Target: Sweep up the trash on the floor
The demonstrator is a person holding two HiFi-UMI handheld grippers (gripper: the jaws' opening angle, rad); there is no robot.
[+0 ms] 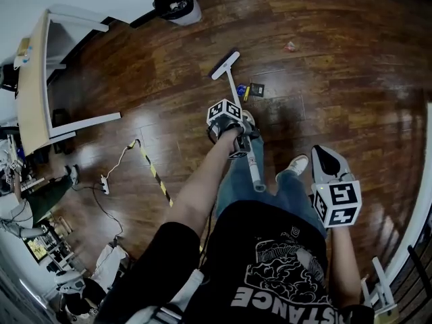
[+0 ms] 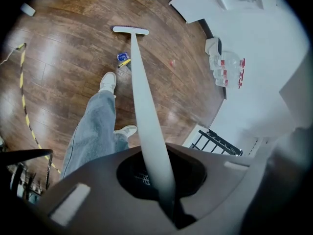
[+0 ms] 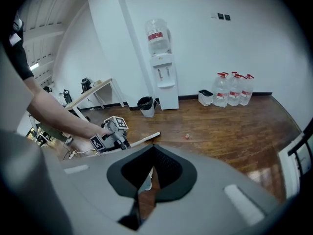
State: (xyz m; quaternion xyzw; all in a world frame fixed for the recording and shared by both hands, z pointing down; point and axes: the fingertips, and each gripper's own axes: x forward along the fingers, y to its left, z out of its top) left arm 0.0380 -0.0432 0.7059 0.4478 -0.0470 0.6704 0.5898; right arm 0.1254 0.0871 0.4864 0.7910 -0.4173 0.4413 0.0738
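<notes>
Small trash [image 1: 254, 90] on the wooden floor [image 1: 351, 93], just beside the broom head [image 1: 225, 65]. Left hand-held gripper [image 1: 244, 146] clamped on the broom handle [image 2: 142, 97]; right hand-held gripper [image 1: 326, 160] closed, empty. Seems mid-sweep; calls next for drawing the head across the trash.

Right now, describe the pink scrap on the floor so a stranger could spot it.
Find the black bin, then the broom head on the wood floor. The scrap lies alone on bare floor to that head's right in the head view. It is pinkish; the other litter, by the handle, is blue and yellow.
</notes>
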